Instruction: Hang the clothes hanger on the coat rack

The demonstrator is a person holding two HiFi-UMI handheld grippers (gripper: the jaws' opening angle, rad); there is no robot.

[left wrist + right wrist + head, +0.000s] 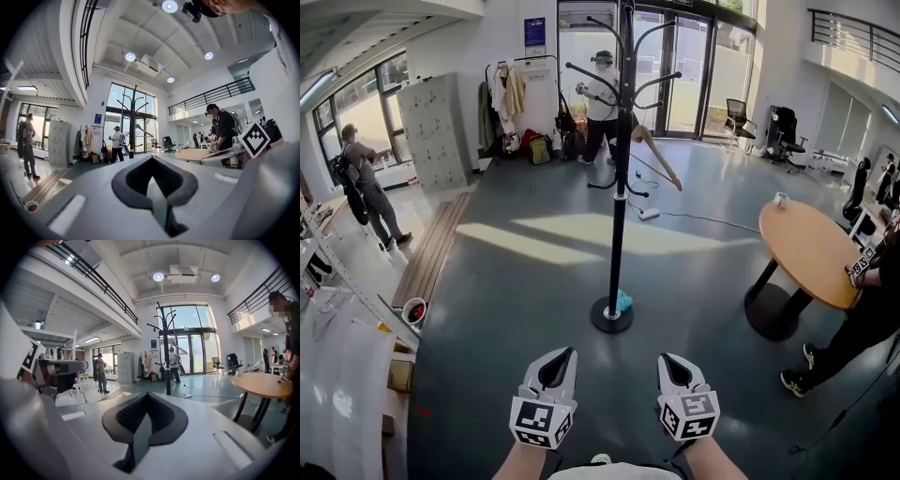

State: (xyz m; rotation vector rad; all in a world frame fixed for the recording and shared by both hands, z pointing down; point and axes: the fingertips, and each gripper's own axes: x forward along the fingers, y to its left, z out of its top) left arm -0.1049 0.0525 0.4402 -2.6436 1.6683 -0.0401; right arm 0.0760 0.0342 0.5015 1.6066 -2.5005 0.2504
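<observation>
Nearest to us, over the grey floor (516, 309), we hold the left gripper (554, 359) and the right gripper (676, 361) side by side, apart from each other. Both sets of jaws are closed together with nothing between them. Farther ahead stands the black coat rack (618, 206). The wooden clothes hanger (658, 157) hangs tilted from an arm on its right side. A round table (811, 253) stands at the right.
</observation>
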